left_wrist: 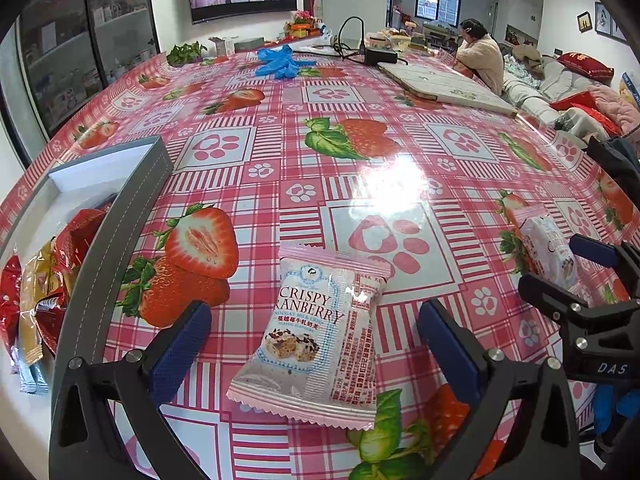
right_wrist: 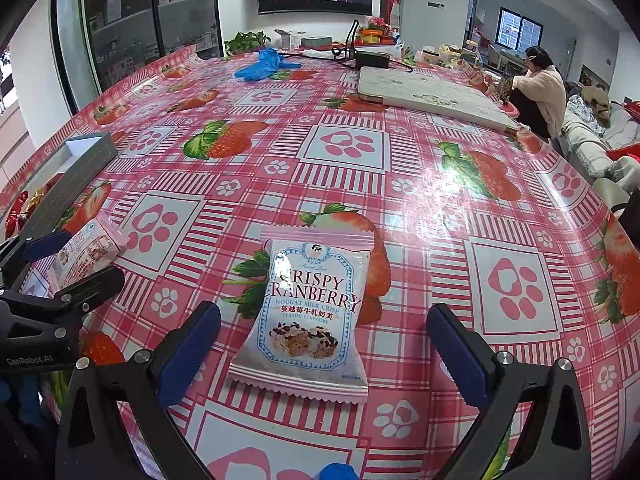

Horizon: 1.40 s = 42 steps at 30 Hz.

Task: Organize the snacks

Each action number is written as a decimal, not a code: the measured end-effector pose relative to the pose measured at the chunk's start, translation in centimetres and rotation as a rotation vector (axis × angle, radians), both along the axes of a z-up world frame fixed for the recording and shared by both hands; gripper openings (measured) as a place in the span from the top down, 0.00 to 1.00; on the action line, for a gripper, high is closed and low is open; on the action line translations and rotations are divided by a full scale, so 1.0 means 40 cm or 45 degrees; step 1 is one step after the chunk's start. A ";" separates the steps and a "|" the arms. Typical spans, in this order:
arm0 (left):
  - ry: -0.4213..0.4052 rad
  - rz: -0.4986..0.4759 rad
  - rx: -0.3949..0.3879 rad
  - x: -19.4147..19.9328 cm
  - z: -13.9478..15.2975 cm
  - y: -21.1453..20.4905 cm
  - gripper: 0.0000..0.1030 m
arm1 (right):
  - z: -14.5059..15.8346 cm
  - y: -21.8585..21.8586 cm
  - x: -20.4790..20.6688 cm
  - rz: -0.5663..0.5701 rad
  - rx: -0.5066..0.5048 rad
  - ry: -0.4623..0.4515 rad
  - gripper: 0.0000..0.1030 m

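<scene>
Two pink-edged "Crispy Cranberry" nougat packets lie flat on the strawberry tablecloth (left_wrist: 280, 128). One packet (left_wrist: 316, 340) rests between the fingers of my left gripper (left_wrist: 316, 346), which is open and not touching it. The other packet (right_wrist: 308, 312) lies the same way inside my open right gripper (right_wrist: 324, 350). Each gripper shows in the other's view: the right gripper (left_wrist: 570, 270) around its packet (left_wrist: 548, 248), the left gripper (right_wrist: 70, 264) around its packet (right_wrist: 88, 248). A grey box (left_wrist: 120, 208) with a white inside stands to the left and holds several red and yellow snack packets (left_wrist: 36, 280).
Blue gloves (left_wrist: 280, 62), a black power brick with a cable (left_wrist: 380, 56), a flat white pad (left_wrist: 444, 86) and a green plant (left_wrist: 186, 54) lie at the table's far end. A person (left_wrist: 482, 54) sits beyond the far right corner. A sofa with bedding (left_wrist: 572, 92) stands right.
</scene>
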<state>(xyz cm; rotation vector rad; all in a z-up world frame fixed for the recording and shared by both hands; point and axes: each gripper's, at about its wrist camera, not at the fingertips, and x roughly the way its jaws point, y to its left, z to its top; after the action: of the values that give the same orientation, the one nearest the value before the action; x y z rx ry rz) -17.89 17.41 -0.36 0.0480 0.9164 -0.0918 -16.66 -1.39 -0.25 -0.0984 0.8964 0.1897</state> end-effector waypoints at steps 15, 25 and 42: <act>0.081 -0.012 0.013 0.009 0.003 0.000 0.00 | 0.004 0.006 0.026 0.042 -0.025 0.106 0.00; 0.170 0.025 0.028 0.020 0.008 -0.007 0.00 | 0.010 0.013 0.055 0.043 -0.040 0.207 0.00; 0.207 0.024 0.034 0.023 0.011 -0.027 0.00 | 0.010 0.031 0.069 0.071 -0.066 0.266 0.00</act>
<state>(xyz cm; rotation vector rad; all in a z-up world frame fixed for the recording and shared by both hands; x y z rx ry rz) -16.96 16.31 0.06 0.0576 1.0805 -0.0668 -13.89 -0.15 0.13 -0.1540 1.1076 0.2317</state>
